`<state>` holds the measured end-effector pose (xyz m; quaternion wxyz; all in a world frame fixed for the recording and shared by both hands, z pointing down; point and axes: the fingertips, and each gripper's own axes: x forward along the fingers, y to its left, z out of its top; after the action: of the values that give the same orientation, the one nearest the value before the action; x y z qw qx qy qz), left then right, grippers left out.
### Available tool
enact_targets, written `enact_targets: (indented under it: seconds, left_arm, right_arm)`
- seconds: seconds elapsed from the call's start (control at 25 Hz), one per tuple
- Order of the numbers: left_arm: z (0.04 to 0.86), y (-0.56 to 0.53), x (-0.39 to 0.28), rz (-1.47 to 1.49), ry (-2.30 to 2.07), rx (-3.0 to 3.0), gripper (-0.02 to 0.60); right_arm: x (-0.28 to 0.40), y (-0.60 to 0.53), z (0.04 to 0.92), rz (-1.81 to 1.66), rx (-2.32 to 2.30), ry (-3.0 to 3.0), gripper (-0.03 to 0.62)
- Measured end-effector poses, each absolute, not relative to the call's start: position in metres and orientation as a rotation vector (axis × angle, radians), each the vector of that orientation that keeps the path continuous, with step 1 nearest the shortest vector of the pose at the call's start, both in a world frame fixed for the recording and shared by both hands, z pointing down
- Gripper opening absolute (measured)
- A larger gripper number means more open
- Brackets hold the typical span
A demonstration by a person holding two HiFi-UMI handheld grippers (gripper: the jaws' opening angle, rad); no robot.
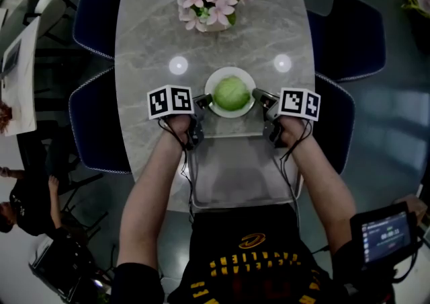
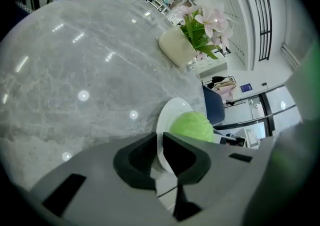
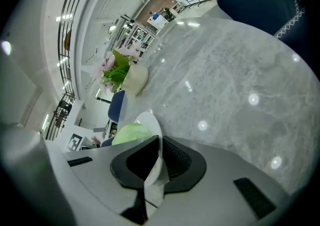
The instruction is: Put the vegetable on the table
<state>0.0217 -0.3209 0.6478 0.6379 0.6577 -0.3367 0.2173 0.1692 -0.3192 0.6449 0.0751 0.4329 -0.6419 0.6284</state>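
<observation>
A green round cabbage (image 1: 232, 93) lies on a white plate (image 1: 213, 106) over the grey marble table (image 1: 148, 47). My left gripper (image 1: 203, 101) is shut on the plate's left rim, my right gripper (image 1: 257, 95) on its right rim. In the left gripper view the plate (image 2: 167, 117) runs between the dark jaws with the cabbage (image 2: 192, 126) just beyond. The right gripper view shows the plate (image 3: 152, 162) edge clamped between the jaws and the cabbage (image 3: 131, 132) behind it. I cannot tell whether the plate rests on the table or hangs just above it.
A pot of pink flowers (image 1: 209, 1) stands at the table's far end. A grey tray (image 1: 242, 171) lies under my forearms at the near edge. Dark blue chairs (image 1: 97, 121) flank both long sides. A person (image 1: 20, 202) sits at the lower left.
</observation>
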Motion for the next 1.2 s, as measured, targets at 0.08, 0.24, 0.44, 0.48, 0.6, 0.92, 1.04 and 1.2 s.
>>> enact_targets:
  seconds: [0.08, 0.24, 0.44, 0.48, 0.6, 0.92, 1.04, 1.2]
  left_arm:
    - [0.651, -0.321, 0.022, 0.505, -0.768, 1.500, 0.038]
    - [0.652, -0.319, 0.022, 0.524, -0.765, 1.497, 0.038]
    - [0.652, -0.319, 0.024, 0.538, -0.769, 1.509, 0.038]
    - [0.652, -0.319, 0.024, 0.539, -0.771, 1.511, 0.038]
    - [0.652, -0.319, 0.024, 0.536, -0.776, 1.516, 0.038]
    - [0.653, -0.321, 0.022, 0.543, -0.801, 1.539, 0.038]
    - [0.655, -0.320, 0.017, 0.562, -0.820, 1.549, 0.040]
    - [0.655, -0.319, 0.007, 0.564, -0.851, 1.548, 0.038]
  right_arm:
    - [0.169, -0.319, 0.648, 1.882, 1.296, -1.918, 0.031]
    - [0.169, -0.318, 0.650, 1.874, 1.293, -1.905, 0.031]
    - [0.170, -0.317, 0.651, 1.875, 1.296, -1.907, 0.031]
    - [0.170, -0.317, 0.651, 1.874, 1.298, -1.911, 0.031]
    - [0.170, -0.318, 0.651, 1.867, 1.306, -1.924, 0.031]
    - [0.169, -0.320, 0.653, 1.820, 1.285, -1.953, 0.031]
    - [0.173, -0.321, 0.656, 1.801, 1.306, -1.951, 0.031]
    - [0.186, -0.324, 0.655, 1.782, 1.374, -1.927, 0.031]
